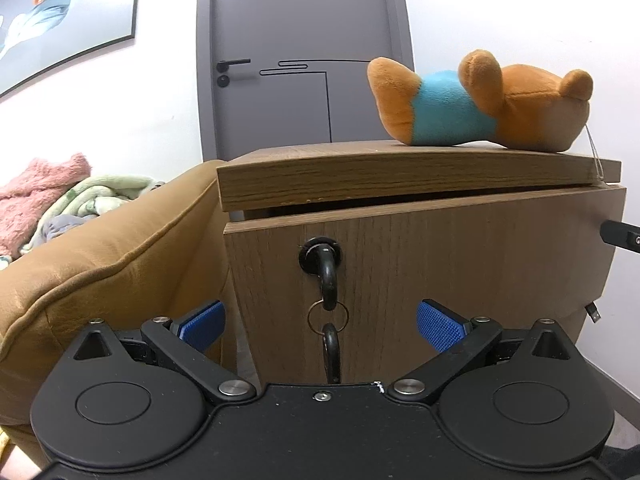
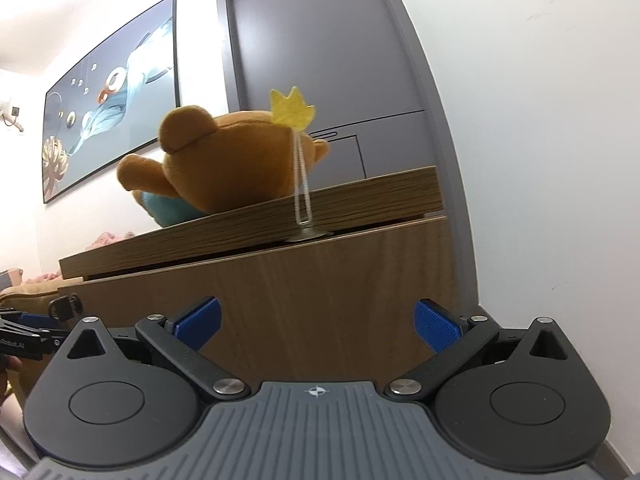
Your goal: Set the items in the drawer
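My left gripper (image 1: 320, 322) has its jaws wide, flanking the drawer (image 1: 420, 288) pull ring (image 1: 328, 316). My right gripper (image 2: 318, 322) is also wide, empty, facing the drawer front. Farther up, the teddy bear (image 1: 480, 104) lies on the cabinet top (image 1: 400, 178), before a grey door (image 1: 304, 40).

Both wrist cameras sit low, tilted upward, close to the wooden cabinet (image 1: 420, 264): the left faces its keyed front, the right its corner; both catch the teddy bear (image 2: 224, 160) and grey door (image 1: 300, 40).
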